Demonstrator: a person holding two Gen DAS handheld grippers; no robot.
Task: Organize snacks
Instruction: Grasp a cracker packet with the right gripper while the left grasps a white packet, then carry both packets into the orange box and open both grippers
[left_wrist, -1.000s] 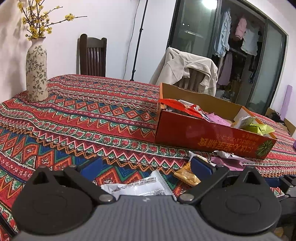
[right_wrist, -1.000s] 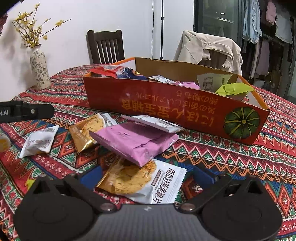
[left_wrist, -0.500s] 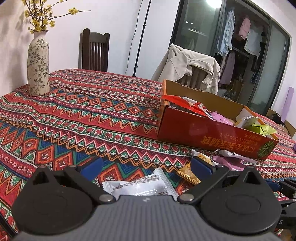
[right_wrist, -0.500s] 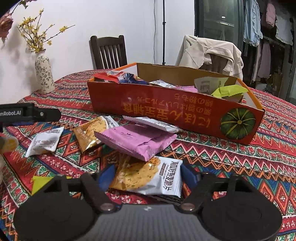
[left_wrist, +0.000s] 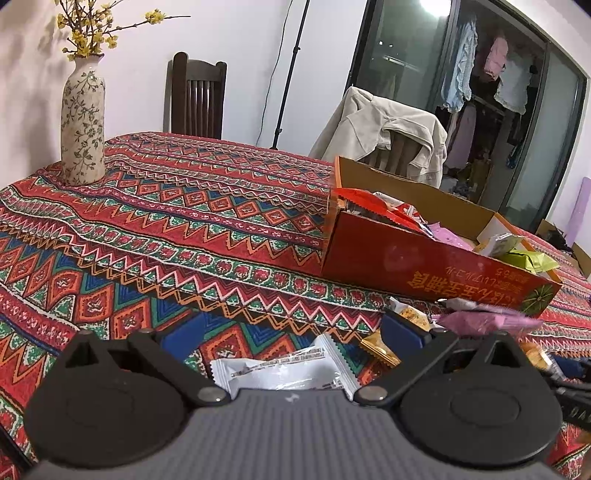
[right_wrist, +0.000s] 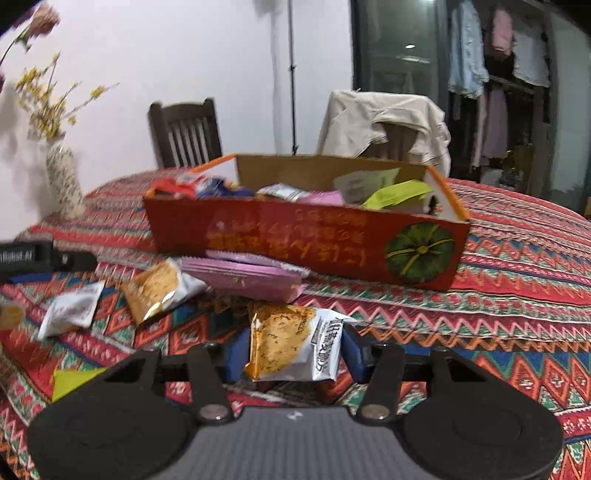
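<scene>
Setting: a table (left_wrist: 155, 221) under a red, blue and green zigzag cloth, seen from both wrist cameras.
Box: a long red cardboard box (right_wrist: 306, 243) sits on the cloth, open on top and already holding several packets.
Loose snacks: a purple packet (right_wrist: 243, 277) lies just in front of the box; a gold packet (right_wrist: 155, 291) lies to its left.
Right gripper: the right gripper (right_wrist: 293, 349) has its blue jaws closing on a cracker packet (right_wrist: 291, 343), which stands between them and looks lifted and pinched at both sides.
Left gripper: the left gripper (left_wrist: 291, 339) has its jaws wide apart, with a white packet (left_wrist: 284, 371) lying flat on the cloth between them, untouched.
Background: a floral vase (left_wrist: 83, 122) with yellow blossoms stands at the far left of the table; a dark chair (left_wrist: 195, 98) and a jacket (left_wrist: 384, 129) draped over another chair are behind.
</scene>
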